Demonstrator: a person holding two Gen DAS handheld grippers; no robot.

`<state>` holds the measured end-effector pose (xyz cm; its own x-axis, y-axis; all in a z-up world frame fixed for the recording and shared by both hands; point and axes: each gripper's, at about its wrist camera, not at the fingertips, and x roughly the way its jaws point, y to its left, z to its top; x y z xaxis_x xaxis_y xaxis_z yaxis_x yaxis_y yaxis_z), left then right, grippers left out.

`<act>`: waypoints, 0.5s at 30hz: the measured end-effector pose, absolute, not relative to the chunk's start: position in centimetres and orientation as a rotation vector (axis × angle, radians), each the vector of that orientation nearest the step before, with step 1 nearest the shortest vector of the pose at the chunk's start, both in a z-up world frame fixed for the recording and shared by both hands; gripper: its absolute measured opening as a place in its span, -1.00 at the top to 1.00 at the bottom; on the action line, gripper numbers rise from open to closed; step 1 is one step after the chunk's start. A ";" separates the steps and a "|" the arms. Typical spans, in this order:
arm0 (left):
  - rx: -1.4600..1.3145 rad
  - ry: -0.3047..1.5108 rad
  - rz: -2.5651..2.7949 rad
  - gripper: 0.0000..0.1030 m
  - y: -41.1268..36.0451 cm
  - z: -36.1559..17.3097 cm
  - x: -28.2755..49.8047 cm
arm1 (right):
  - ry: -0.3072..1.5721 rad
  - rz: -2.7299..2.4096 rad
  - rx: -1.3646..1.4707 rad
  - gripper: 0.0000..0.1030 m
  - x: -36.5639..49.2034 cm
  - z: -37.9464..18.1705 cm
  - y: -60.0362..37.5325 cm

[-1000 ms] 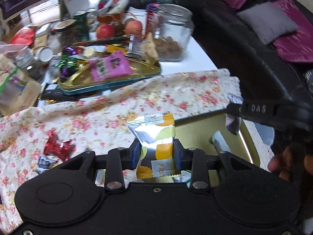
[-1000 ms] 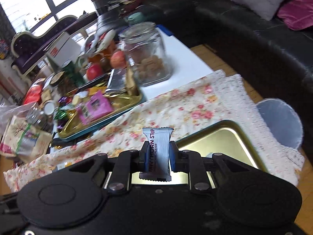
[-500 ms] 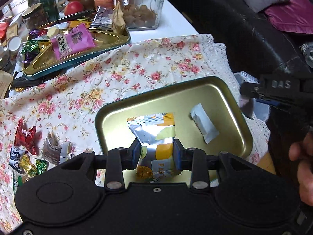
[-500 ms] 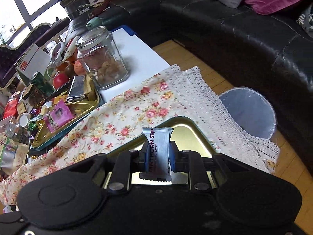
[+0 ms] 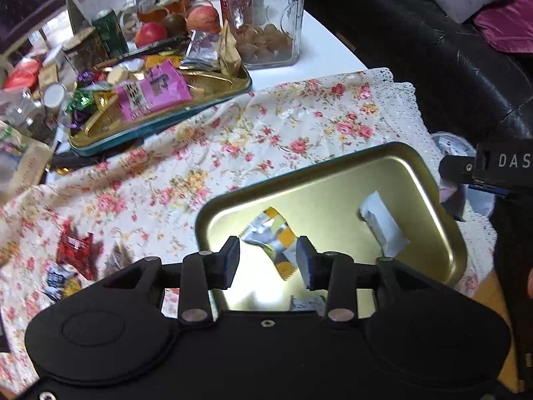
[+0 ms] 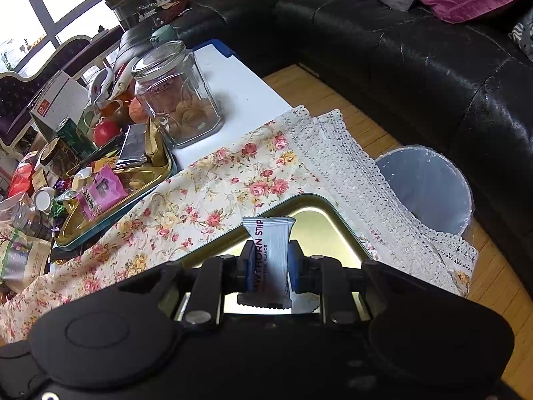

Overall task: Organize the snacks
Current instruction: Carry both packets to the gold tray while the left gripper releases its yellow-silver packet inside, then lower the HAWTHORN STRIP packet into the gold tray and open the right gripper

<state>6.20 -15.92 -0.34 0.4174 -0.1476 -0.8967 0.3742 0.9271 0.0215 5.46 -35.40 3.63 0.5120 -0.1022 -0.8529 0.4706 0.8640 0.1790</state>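
My left gripper [image 5: 268, 261] is open above the gold tin tray [image 5: 333, 166]. A silver and orange snack packet [image 5: 271, 233] lies in the tray just beyond the fingertips. A white packet [image 5: 383, 226] lies in the tray to the right. My right gripper [image 6: 268, 261] is shut on a white hawthorn strip packet [image 6: 269, 250], held upright over the same tray [image 6: 319, 201]. The right gripper's body [image 5: 493, 163] shows at the right edge of the left wrist view. A red candy [image 5: 75, 246] and other small wrapped snacks [image 5: 60, 280] lie on the floral cloth to the left.
A second gold tray [image 5: 160, 100] full of snacks sits at the back left, with a glass jar [image 5: 266, 20] of cookies, apples [image 5: 151, 33] and tins behind it. A grey bin [image 6: 426, 190] stands beside the table's right edge. A black sofa [image 6: 399, 50] lies beyond.
My left gripper opened and the silver and orange packet dropped into the gold tray. My right gripper kept its hold on the hawthorn strip packet and stayed over the tray.
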 end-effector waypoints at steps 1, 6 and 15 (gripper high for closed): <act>0.250 1.082 -0.323 0.06 -16.0 -0.3 6.1 | 0.979 -0.358 0.417 0.58 5.5 3.6 -35.4; 0.301 1.058 -0.315 0.05 -15.8 -0.3 5.8 | 0.984 -0.369 0.413 0.58 5.5 3.4 -35.6; 0.264 1.111 -0.286 0.05 -14.4 -0.7 6.5 | 1.007 -0.397 0.398 0.57 5.1 2.6 -36.2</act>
